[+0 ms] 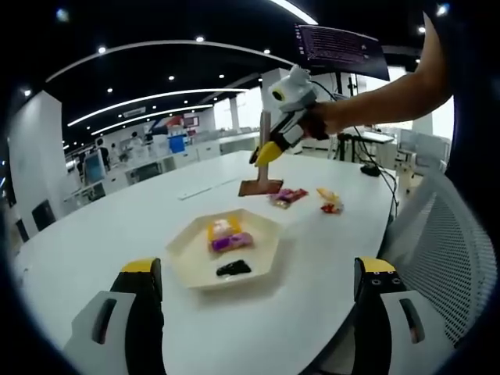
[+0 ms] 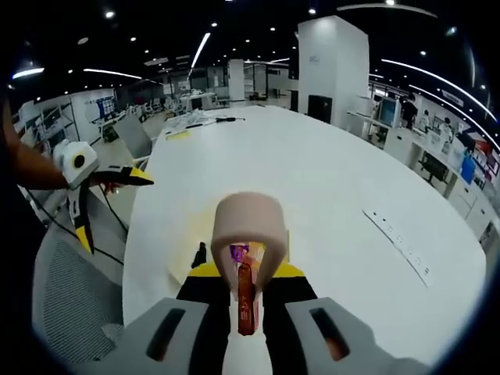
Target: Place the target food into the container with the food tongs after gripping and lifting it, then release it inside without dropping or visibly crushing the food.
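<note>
Smooth white tabletop (image 1: pixel 117 234) carrying a cream hexagonal tray (image 1: pixel 186 269) at lower centre, holding yellow, purple and black pieces. Crinkled wrapped snacks (image 1: pixel 289 195) lying beyond the tray, right of centre. Right gripper (image 1: pixel 269 152) clamping tan looped tongs (image 2: pixel 248 223); tong arms running close together, pinching state not determinable. Left gripper (image 1: pixel 258 267) jaws standing wide apart.

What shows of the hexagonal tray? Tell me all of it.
The tray is a shallow, cream, six-sided dish, plastic-looking, with a raised rim. It lies flat on the white table. Inside lie a yellow packet, a purple packet and a small black piece. Nothing else touches it.
</note>
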